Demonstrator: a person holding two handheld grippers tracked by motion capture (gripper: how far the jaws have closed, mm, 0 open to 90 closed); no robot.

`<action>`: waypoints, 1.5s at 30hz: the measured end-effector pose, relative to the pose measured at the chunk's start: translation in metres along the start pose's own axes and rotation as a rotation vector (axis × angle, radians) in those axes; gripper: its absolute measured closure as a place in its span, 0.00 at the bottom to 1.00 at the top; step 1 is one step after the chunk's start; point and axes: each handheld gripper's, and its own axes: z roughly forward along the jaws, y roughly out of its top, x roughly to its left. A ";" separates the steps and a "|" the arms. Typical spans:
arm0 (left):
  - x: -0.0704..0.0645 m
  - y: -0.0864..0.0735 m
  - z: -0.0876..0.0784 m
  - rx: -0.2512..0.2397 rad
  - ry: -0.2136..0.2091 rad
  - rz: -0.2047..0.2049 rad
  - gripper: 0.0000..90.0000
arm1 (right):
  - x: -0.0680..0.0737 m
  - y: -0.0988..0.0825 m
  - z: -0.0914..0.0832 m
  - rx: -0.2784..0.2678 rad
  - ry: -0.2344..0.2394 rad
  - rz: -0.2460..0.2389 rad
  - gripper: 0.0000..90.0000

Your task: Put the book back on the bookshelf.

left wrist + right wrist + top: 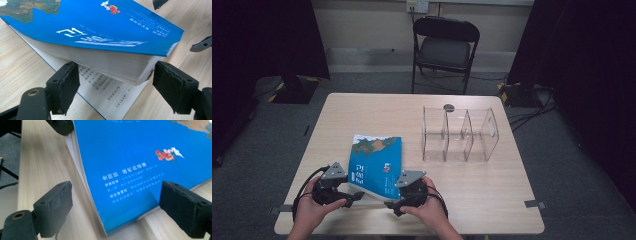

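Wooden table: blue book flat, near corner lifted, likely mid-pickup; left gripper and right gripper jaws apart around it; clear rack empty.

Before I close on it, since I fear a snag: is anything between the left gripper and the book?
Nothing visible. The book's near corner already sits between the left gripper's jaws, lifted off its bottom cover, which lies flat on the table. The right gripper's jaws straddle another corner.

Recording lab: black curtains, taped table.
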 end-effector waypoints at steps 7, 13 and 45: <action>0.000 0.002 0.000 0.007 0.001 0.000 0.24 | 0.004 0.007 0.007 -0.012 0.033 -0.019 0.12; -0.001 0.002 0.000 0.008 0.001 -0.006 0.24 | 0.010 0.009 0.021 -0.026 0.027 -0.036 0.12; -0.001 0.003 0.000 -0.001 0.010 -0.017 0.25 | 0.027 0.027 0.055 -0.033 -0.142 -0.094 0.21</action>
